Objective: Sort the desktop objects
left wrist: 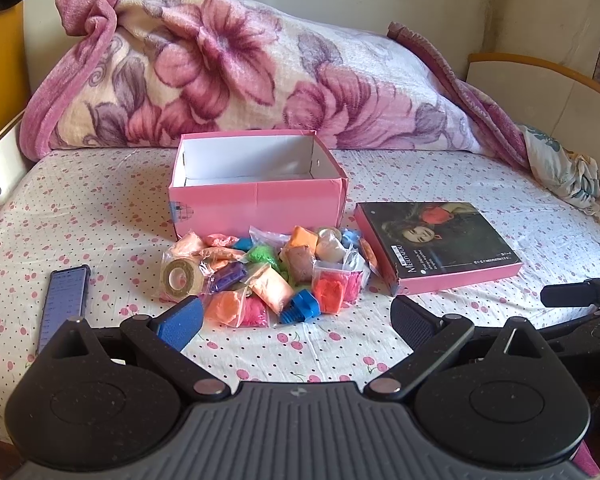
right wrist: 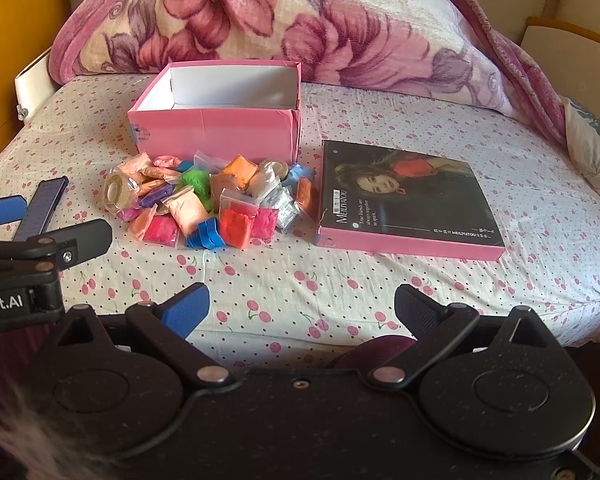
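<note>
Both grippers idle over the near edge of the bed (left wrist: 100, 208). Left gripper (left wrist: 296, 320) spread wide, nothing between the fingers. Right gripper (right wrist: 302, 312) same, spread and empty. Pile of clay bags (left wrist: 268, 276) sits mid-bed, touching the front wall of the pink box (left wrist: 256, 204), which stands upright and open, nothing visible inside. Tape roll (left wrist: 178, 278) in a bag at the pile's left end; blue plastic piece (left wrist: 302, 306) at the pile's near side. Box lid (right wrist: 408, 196) lies flat, top side up, just beside the pile toward the bed's right edge. Phone (left wrist: 64, 304) lies near the left edge. Floral blanket (left wrist: 240, 72) bunched along the far edge
</note>
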`<state>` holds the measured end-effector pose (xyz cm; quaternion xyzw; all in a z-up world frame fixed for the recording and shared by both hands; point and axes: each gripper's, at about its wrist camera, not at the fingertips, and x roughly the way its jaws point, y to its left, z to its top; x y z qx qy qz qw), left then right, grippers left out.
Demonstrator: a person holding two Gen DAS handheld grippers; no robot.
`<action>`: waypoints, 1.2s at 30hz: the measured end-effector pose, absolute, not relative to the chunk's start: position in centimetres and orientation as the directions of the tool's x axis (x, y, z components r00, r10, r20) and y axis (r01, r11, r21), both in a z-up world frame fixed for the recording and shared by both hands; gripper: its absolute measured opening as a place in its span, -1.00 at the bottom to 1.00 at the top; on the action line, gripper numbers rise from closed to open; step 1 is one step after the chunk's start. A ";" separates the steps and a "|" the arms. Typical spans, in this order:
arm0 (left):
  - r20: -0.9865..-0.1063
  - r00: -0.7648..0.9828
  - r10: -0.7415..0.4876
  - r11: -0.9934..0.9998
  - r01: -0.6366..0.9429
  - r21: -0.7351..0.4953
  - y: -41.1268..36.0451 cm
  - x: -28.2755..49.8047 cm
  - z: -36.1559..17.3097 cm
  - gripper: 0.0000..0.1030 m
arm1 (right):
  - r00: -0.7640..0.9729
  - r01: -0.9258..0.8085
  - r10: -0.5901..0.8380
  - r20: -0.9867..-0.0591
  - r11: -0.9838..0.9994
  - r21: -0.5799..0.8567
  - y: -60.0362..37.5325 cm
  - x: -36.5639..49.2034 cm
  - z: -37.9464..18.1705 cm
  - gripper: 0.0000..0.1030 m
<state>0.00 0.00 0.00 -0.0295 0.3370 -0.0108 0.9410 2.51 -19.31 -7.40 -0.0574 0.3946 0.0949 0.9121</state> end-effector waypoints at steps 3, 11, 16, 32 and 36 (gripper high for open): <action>-0.636 0.770 -0.045 0.998 0.003 -0.066 0.1 -0.1 0.1 0.95 | 0.670 -0.218 0.127 -0.731 0.975 -0.030 -19.3 2.6 -7.6 0.95; -0.642 0.765 -0.054 0.997 0.008 -0.074 0.5 0.1 0.2 0.95 | 0.667 -0.218 0.125 -0.734 0.975 -0.032 -19.1 2.8 -8.2 0.95; -0.642 0.765 -0.057 0.997 0.011 -0.075 0.7 0.0 0.1 0.95 | 0.666 -0.217 0.123 -0.736 0.976 -0.033 -19.1 2.7 -7.8 0.95; -0.637 0.769 -0.049 0.998 0.011 -0.063 0.0 -0.1 0.0 0.95 | 0.670 -0.211 0.118 -0.733 0.977 -0.035 -19.2 2.9 -8.2 0.95; -0.638 0.769 -0.047 0.998 0.010 -0.063 -0.2 -0.1 0.0 0.95 | 0.670 -0.209 0.116 -0.733 0.977 -0.036 -18.8 2.7 -8.0 0.95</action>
